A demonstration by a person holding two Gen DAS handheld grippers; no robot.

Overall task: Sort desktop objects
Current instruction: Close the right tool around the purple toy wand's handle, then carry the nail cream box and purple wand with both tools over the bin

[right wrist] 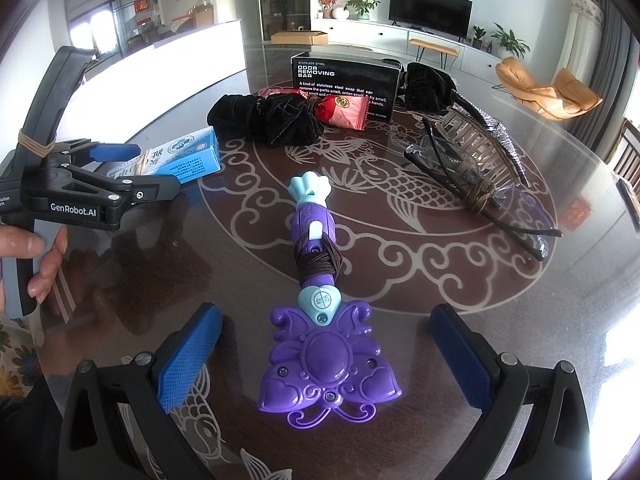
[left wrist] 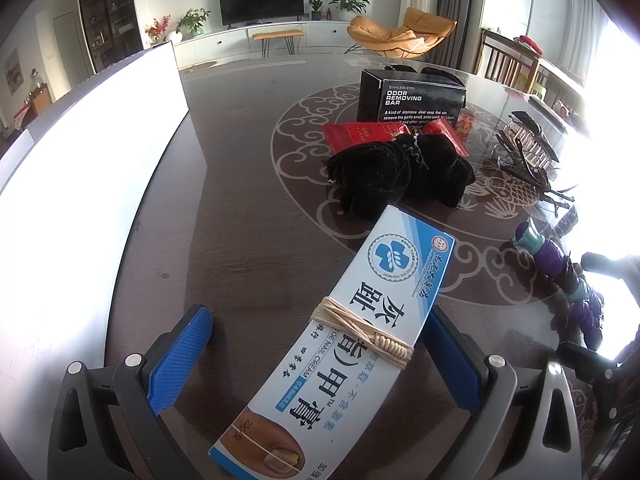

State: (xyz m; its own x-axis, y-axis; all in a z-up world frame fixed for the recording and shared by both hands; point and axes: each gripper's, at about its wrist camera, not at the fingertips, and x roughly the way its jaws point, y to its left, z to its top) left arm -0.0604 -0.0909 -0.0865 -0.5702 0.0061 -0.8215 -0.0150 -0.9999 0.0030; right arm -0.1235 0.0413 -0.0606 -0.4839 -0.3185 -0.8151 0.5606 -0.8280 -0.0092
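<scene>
Living-room surroundings: a wall-mounted television (left wrist: 261, 1) above a long white cabinet (right wrist: 404, 42), an orange lounge chair (left wrist: 401, 32) and potted plants. Foreground: the dark round worktop (left wrist: 248, 208), glass-topped, with a pale fish-and-cloud pattern. A large white panel (left wrist: 92, 128) stands along its far-left edge.

Objects, largest first. The black "ODOR REMOVING BAR" box (right wrist: 346, 80) stands upright near the worktop's centre. Just in front of it lies a bundle of black cloth (right wrist: 266, 120), with a red wrapper (right wrist: 344, 114) touching both. The purple and teal toy wand (right wrist: 316, 312), wound with dark thread at the handle, lies flat with its butterfly head nearest the right claw (right wrist: 326, 356). To its right lie spectacles (right wrist: 480, 196) tied together with a hair clip (right wrist: 476, 140). The blue-and-white nail cream box (left wrist: 344, 336), bound with beige string, lies slanted near the worktop's left side.

Claws: both carry blue pads, 2 per claw. The left claw (left wrist: 316, 356) is spread wide around the nail cream box; the right pad sits at the box's edge, the left pad stands clear. A hand (right wrist: 38, 256) grips its handle. The right claw is likewise spread, its pads well apart on either side of the wand's head, touching nothing.
</scene>
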